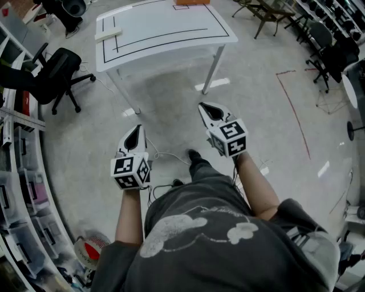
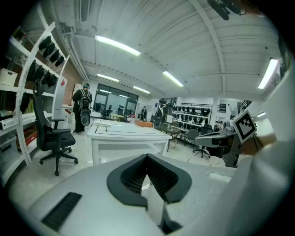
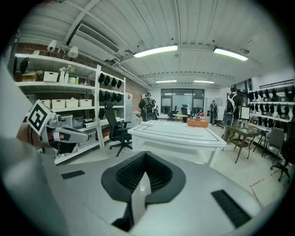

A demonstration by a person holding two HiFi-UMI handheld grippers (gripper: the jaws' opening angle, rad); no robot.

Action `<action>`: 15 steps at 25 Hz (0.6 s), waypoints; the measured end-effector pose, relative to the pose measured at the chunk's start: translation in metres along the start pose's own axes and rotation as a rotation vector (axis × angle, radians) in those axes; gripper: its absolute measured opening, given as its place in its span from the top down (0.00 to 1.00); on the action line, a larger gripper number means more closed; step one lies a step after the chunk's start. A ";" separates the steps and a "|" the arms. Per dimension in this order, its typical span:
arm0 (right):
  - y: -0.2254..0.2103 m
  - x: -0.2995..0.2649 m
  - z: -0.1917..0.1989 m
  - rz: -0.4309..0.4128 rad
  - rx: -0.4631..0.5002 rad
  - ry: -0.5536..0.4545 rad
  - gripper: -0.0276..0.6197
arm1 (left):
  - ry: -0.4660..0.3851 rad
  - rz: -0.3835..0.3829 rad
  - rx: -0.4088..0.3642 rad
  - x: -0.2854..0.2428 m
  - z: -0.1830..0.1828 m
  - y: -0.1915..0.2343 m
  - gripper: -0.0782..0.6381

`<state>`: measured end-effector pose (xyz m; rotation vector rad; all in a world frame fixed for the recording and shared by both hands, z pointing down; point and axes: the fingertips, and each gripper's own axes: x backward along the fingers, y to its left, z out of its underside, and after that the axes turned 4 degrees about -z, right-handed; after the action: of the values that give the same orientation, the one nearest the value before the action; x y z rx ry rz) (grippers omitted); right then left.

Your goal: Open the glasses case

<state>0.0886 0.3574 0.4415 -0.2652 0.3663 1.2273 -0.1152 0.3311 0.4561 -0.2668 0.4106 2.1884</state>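
A pale, flat oblong case lies near the left end of the white table, which is marked with black lines; it also shows small on the table in the left gripper view. I stand well back from the table with both grippers held in the air over the floor. My left gripper is shut with nothing between its jaws, which meet at the tip. My right gripper is also shut and empty, with its tip pointing toward the table.
An orange box sits at the table's far edge. A black office chair stands left of the table, and shelving runs along the left. Cables lie on the floor by my feet. Chairs and desks stand at the right.
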 end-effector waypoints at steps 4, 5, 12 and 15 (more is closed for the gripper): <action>0.002 0.009 0.001 0.002 0.008 0.005 0.96 | -0.002 0.002 -0.013 0.007 0.000 -0.004 0.89; 0.003 0.011 0.002 0.004 0.008 0.005 0.96 | -0.003 0.001 -0.012 0.009 0.000 -0.004 0.89; 0.013 0.024 0.022 -0.020 0.030 0.041 0.96 | 0.028 0.011 0.042 0.015 0.025 -0.007 0.89; 0.014 0.029 0.024 -0.031 0.069 0.041 0.96 | 0.034 0.013 0.050 0.014 0.029 -0.008 0.89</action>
<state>0.0868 0.3967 0.4517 -0.2364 0.4371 1.1779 -0.1188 0.3569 0.4764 -0.2751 0.4867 2.1856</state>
